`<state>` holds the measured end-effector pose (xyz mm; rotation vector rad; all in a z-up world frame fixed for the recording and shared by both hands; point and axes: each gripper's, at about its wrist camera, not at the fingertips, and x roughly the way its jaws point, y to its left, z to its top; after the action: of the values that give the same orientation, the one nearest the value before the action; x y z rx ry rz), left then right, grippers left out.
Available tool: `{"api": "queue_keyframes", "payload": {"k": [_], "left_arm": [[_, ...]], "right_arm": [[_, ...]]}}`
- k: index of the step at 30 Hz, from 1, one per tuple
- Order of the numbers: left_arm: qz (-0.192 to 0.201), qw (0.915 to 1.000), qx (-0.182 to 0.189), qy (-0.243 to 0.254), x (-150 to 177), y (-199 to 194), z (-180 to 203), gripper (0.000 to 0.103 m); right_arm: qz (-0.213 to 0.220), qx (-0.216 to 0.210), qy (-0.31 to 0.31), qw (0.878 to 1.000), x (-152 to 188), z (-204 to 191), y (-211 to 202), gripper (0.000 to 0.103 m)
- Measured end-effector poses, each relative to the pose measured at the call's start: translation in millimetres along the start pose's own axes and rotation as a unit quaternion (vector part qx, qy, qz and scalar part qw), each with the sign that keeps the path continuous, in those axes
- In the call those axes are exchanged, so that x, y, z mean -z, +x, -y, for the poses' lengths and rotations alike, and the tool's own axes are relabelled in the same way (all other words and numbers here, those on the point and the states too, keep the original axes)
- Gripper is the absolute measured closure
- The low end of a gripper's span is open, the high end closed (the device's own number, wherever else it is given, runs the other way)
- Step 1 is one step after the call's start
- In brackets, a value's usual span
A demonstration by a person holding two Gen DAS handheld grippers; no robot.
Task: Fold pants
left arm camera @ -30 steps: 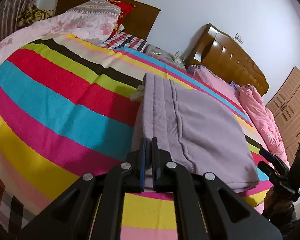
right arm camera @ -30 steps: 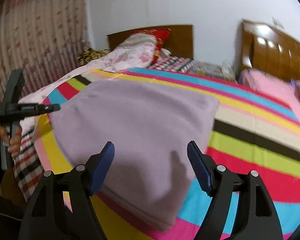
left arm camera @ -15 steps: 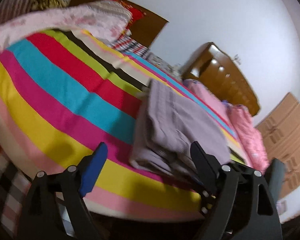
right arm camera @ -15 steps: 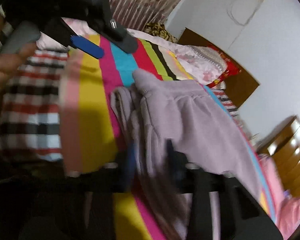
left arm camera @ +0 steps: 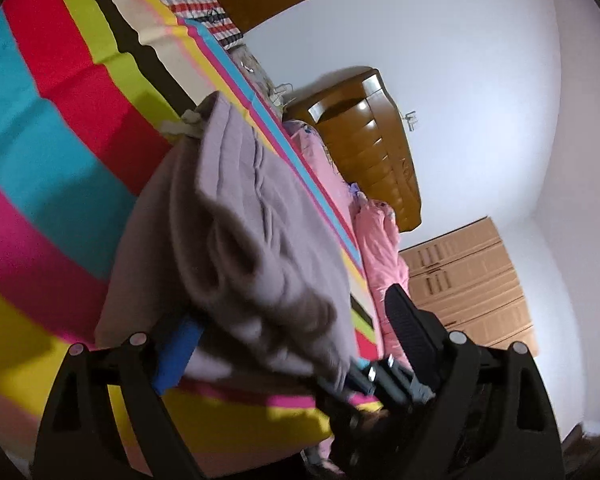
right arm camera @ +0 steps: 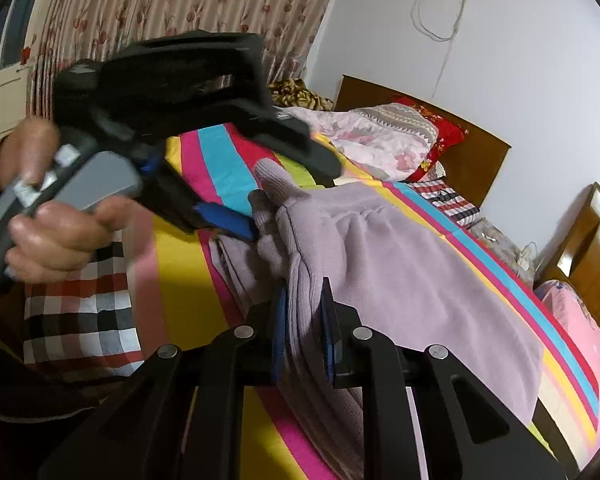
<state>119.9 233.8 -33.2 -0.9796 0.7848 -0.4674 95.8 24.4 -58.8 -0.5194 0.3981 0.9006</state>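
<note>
The lilac pants (left arm camera: 236, 216) lie folded in layers on the striped bed cover (left arm camera: 40, 168); they also show in the right wrist view (right arm camera: 412, 264). My left gripper (left arm camera: 288, 332) is open, its jaws wide on either side of the near folded edge of the pants. It shows in the right wrist view (right arm camera: 260, 196) held by a hand, one blue pad touching the cloth. My right gripper (right arm camera: 306, 332) is shut on the ribbed edge of the pants (right arm camera: 300, 280) and lifts it a little. It shows blurred in the left wrist view (left arm camera: 376, 376).
The bed has pillows and a floral quilt (right arm camera: 372, 136) by the wooden headboard (right arm camera: 472, 160). A second bed with pink bedding (left arm camera: 380, 248) and a headboard (left arm camera: 368, 140) stands beyond. A wardrobe (left arm camera: 472, 284) is at the far wall. A checked sheet (right arm camera: 84, 300) hangs at the bed's edge.
My left gripper opened from shut and now straddles the near folded edge. My right gripper closed on the ribbed edge of the pants and raised it. Both cameras swung and tilted.
</note>
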Motion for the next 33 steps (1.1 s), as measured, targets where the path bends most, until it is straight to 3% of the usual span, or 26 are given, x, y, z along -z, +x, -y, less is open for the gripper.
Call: {"api": "queue_keyframes", "payload": {"k": [1, 2, 3, 5, 6, 8, 11, 14, 16, 18, 21, 24, 26, 28, 31, 33], "left_arm": [[-0.003, 0.9999, -0.012, 0.003, -3, 5, 0, 0.029], [-0.005, 0.9985, -0.053, 0.012, -5, 9, 0, 0.065], [-0.009, 0.9963, -0.082, 0.024, -5, 12, -1, 0.073], [-0.005, 0.9961, -0.083, 0.029, -1, 9, -7, 0.076], [-0.003, 0.9956, -0.087, 0.035, 3, 8, -10, 0.077], [0.000, 0.9951, -0.090, 0.040, 7, 7, -15, 0.078], [0.010, 0.9945, -0.090, 0.053, 8, 7, -12, 0.078], [0.017, 0.9920, -0.101, 0.074, 10, 4, -5, 0.078], [0.024, 0.9899, -0.108, 0.089, 12, 2, 4, 0.079], [0.030, 0.9878, -0.110, 0.105, 14, -2, 17, 0.079], [0.031, 0.9848, -0.121, 0.121, 17, -7, 20, 0.079], [0.030, 0.9852, -0.134, 0.103, 22, -6, -9, 0.078], [0.045, 0.9906, -0.087, 0.095, 23, -9, -26, 0.076], [0.043, 0.9889, -0.096, 0.105, 20, -8, -22, 0.073], [0.059, 0.9731, -0.173, 0.140, 15, -11, 5, 0.050], [0.138, 0.9502, -0.217, 0.176, 16, -37, 41, 0.026]], "right_arm": [[-0.005, -0.003, 0.000, 1.000, 1, -1, 2, 0.086], [-0.012, -0.008, -0.001, 1.000, 1, -1, 5, 0.083], [-0.019, -0.017, -0.003, 1.000, 3, -2, 4, 0.081], [-0.012, -0.035, 0.009, 0.999, 8, 2, -8, 0.062], [-0.005, -0.037, 0.019, 0.999, 11, 6, -16, 0.043], [0.020, -0.028, 0.062, 0.997, 20, 25, -46, 0.037], [0.040, 0.013, 0.170, 0.985, 44, 68, -86, 0.037], [0.039, 0.035, 0.289, 0.956, 78, 112, -108, 0.037], [0.039, 0.055, 0.322, 0.944, 87, 128, -118, 0.038], [0.067, 0.060, 0.337, 0.937, 87, 134, -132, 0.038], [0.077, 0.054, 0.320, 0.943, 77, 129, -131, 0.038], [0.002, 0.045, 0.252, 0.967, 76, 99, -93, 0.038], [-0.061, 0.063, 0.194, 0.977, 87, 77, -64, 0.046], [-0.046, 0.072, 0.203, 0.975, 94, 71, -64, 0.045], [-0.044, 0.055, 0.232, 0.970, 90, 85, -74, 0.046], [-0.023, 0.067, 0.235, 0.969, 83, 90, -88, 0.046]]}}
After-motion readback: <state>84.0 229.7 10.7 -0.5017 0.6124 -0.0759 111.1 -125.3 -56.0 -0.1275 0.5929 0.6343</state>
